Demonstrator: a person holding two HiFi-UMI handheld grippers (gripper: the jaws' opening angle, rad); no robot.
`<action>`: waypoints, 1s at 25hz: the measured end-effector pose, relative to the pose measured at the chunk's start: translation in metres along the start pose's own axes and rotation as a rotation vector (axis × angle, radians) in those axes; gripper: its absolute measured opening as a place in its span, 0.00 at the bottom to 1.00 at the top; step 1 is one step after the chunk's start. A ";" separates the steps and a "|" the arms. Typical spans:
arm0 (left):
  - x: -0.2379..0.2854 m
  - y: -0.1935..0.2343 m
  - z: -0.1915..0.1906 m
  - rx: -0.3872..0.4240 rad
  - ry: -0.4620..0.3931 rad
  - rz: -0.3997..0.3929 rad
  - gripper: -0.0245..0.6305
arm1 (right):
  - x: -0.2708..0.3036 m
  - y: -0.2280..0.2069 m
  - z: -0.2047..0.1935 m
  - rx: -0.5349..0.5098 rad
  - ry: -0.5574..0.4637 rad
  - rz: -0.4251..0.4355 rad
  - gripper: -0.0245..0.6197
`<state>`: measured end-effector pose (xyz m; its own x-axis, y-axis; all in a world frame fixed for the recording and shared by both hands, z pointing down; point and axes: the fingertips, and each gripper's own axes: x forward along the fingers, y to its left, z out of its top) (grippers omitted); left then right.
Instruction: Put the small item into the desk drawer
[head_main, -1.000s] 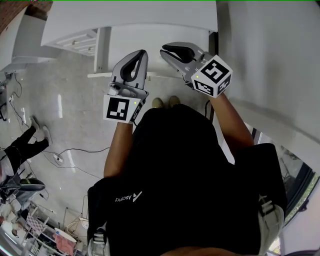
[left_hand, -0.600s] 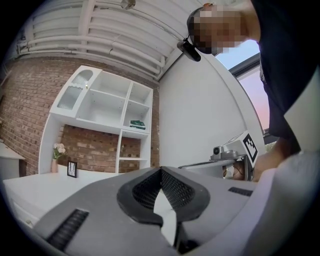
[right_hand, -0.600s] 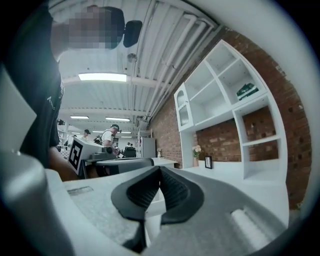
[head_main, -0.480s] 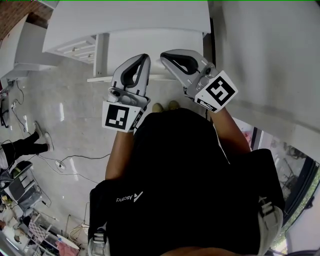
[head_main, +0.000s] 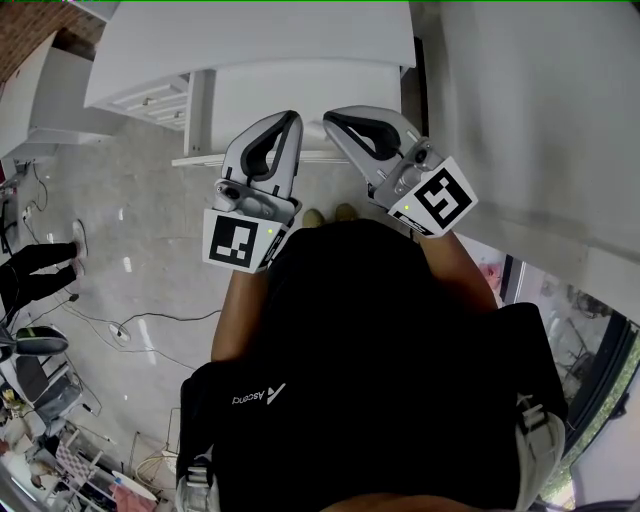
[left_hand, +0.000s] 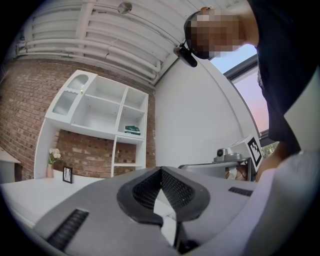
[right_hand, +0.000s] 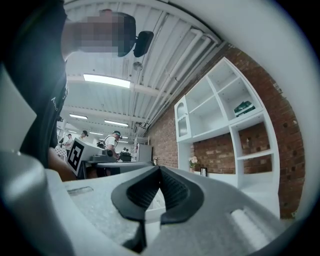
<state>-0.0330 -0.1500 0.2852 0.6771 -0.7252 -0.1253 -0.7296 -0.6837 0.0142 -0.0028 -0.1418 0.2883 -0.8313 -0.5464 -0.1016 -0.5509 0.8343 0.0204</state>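
Both grippers are held up side by side in front of the person's chest, over the floor short of the white desk (head_main: 260, 35). My left gripper (head_main: 291, 119) is shut, its black pads meeting at the tip with nothing between them (left_hand: 160, 169). My right gripper (head_main: 329, 117) is shut and empty too (right_hand: 159, 167). A white panel (head_main: 300, 95) juts out below the desk's top; I cannot tell whether it is the drawer. No small item shows in any view.
A white drawer unit (head_main: 150, 95) stands at the desk's left. A white shelf unit (left_hand: 100, 107) hangs on a brick wall. Cables (head_main: 140, 310) and another person's legs (head_main: 40, 265) are on the grey floor at left. A white wall (head_main: 540, 120) runs along the right.
Both grippers have sunk a little in the head view, and the right one's marker cube has swung to the right. The person's legs on the floor at left have shifted.
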 end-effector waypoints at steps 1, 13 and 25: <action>0.001 0.000 0.002 0.000 -0.008 0.001 0.04 | 0.000 0.000 0.000 0.000 0.000 0.000 0.04; -0.002 0.002 0.006 0.007 -0.014 0.018 0.04 | 0.000 0.003 0.000 0.010 -0.001 0.020 0.04; 0.003 0.001 0.007 0.001 -0.025 0.004 0.04 | 0.001 0.002 0.001 0.014 -0.001 0.022 0.04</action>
